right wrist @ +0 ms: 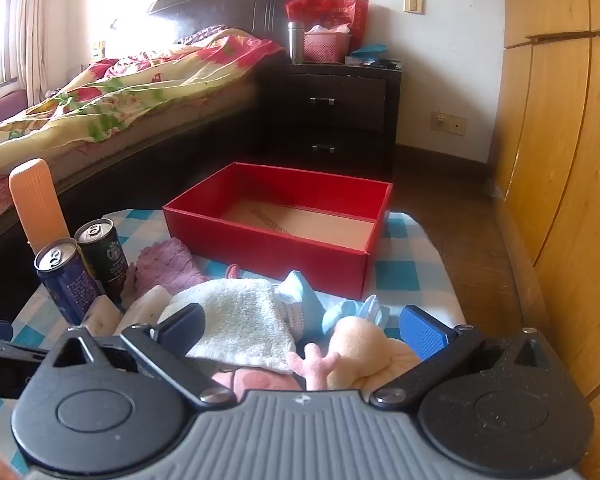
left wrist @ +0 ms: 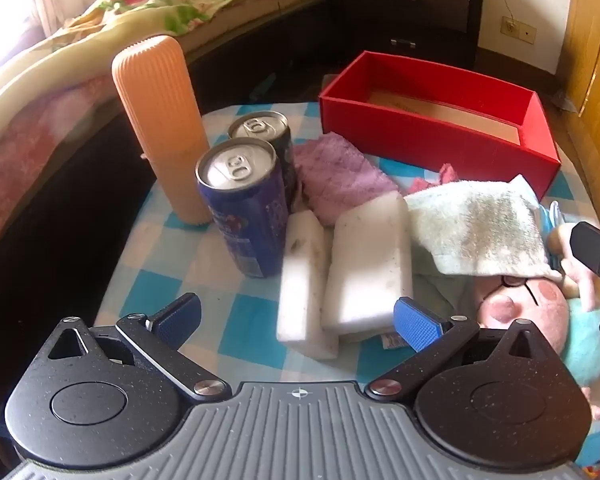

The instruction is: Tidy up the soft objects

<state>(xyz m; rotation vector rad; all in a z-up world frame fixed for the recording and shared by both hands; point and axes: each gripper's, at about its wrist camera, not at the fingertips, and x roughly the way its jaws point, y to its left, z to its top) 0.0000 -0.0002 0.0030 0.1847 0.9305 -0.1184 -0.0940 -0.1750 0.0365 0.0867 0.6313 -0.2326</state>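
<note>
Sponges (left wrist: 340, 272), two white blocks, lay side by side at the centre of the left wrist frame, on the blue-and-white checked table (left wrist: 236, 312). The left claw (left wrist: 298, 322) hung over their near ends with its blue pads spread wide apart, gripping nothing. A purple cloth (left wrist: 340, 176) sat just behind them, and a pale towel (left wrist: 480, 228) draped over a pink plush toy (left wrist: 516, 308) at the right. Two cans (left wrist: 244, 200) and an upright orange ribbed case (left wrist: 160, 128) stood at the left. The red box (left wrist: 440, 120) sat in the upper right, holding nothing that could be seen.

In the right wrist frame the right claw (right wrist: 304, 332) was likewise spread wide and held nothing, poised above the towel (right wrist: 240, 320) and a cream plush (right wrist: 364, 352) in the lower middle, with the red box (right wrist: 276, 248) beyond at the centre.
</note>
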